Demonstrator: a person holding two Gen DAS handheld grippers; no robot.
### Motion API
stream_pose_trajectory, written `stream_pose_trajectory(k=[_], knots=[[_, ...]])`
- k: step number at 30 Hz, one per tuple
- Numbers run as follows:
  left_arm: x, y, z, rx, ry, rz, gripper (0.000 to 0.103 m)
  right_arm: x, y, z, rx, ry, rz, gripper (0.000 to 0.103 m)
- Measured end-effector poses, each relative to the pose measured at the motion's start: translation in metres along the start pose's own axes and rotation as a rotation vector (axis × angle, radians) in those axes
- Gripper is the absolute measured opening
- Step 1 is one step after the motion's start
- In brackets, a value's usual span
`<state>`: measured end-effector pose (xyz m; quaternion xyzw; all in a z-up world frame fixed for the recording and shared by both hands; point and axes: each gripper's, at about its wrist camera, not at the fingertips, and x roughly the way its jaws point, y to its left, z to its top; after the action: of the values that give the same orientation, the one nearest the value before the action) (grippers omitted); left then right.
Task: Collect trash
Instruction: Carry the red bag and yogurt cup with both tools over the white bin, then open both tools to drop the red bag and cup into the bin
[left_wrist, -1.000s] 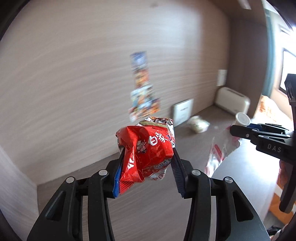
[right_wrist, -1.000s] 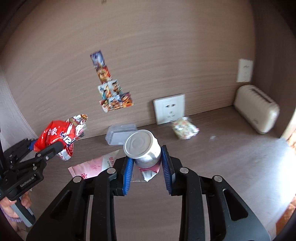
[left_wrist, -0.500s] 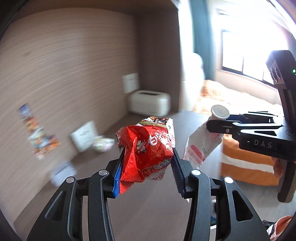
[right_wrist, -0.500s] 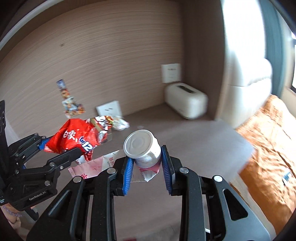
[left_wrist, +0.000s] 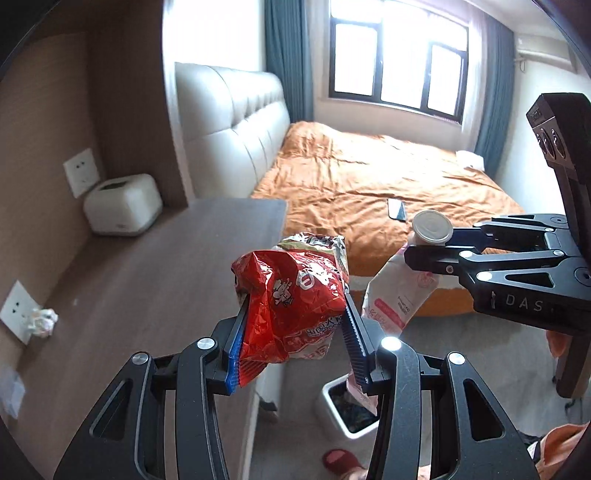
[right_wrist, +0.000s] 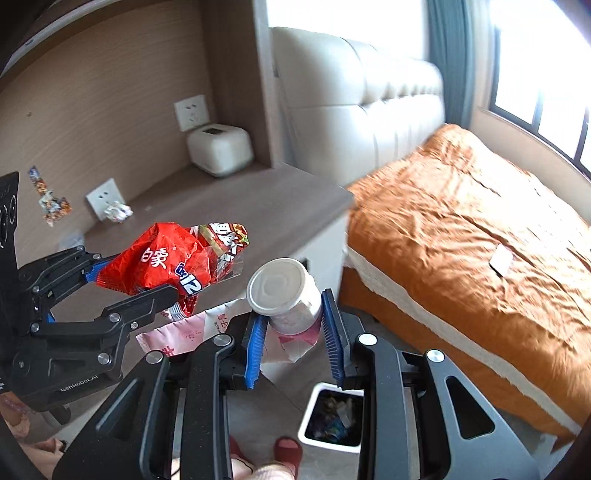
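My left gripper (left_wrist: 293, 332) is shut on a crumpled red snack bag (left_wrist: 295, 295), held in the air past the desk's edge; it also shows in the right wrist view (right_wrist: 166, 264). My right gripper (right_wrist: 293, 328) is shut on a white cup (right_wrist: 284, 295) and a pink-and-white wrapper (right_wrist: 188, 332) pinched under it; both show in the left wrist view, cup (left_wrist: 431, 227) and wrapper (left_wrist: 395, 295). A white trash bin (right_wrist: 332, 417) with rubbish inside stands on the floor below both grippers, also low in the left wrist view (left_wrist: 345, 410).
A brown desk (left_wrist: 147, 266) lies to the left with a white box-shaped appliance (left_wrist: 122, 205) and a crumpled wrapper (left_wrist: 42, 321) by a wall socket. A bed with an orange cover (right_wrist: 480, 229) fills the right. Red slippers (right_wrist: 288, 450) are beside the bin.
Both grippers have swung right, away from the desk wall toward the bed, and now hang over the floor bin. Each still holds its trash.
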<state>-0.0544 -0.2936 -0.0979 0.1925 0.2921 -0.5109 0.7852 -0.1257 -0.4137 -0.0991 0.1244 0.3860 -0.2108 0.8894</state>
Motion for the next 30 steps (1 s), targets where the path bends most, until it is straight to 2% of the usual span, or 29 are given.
stream_pose_trajectory(k=[5, 14, 20, 30], knots=[[0.037, -0.035, -0.013, 0.027, 0.082, -0.065, 0.045, 0.02, -0.037, -0.035, 0.063, 0.072, -0.063, 0.031], [0.106, -0.057, -0.051, 0.021, 0.235, -0.156, 0.045, 0.071, -0.083, -0.1, 0.115, 0.226, -0.119, 0.031], [0.167, -0.077, -0.089, 0.027, 0.324, -0.212, 0.045, 0.116, -0.093, -0.139, 0.099, 0.301, -0.115, 0.031], [0.283, -0.106, -0.163, 0.07, 0.431, -0.293, 0.045, 0.224, -0.117, -0.228, -0.003, 0.444, -0.133, 0.031]])
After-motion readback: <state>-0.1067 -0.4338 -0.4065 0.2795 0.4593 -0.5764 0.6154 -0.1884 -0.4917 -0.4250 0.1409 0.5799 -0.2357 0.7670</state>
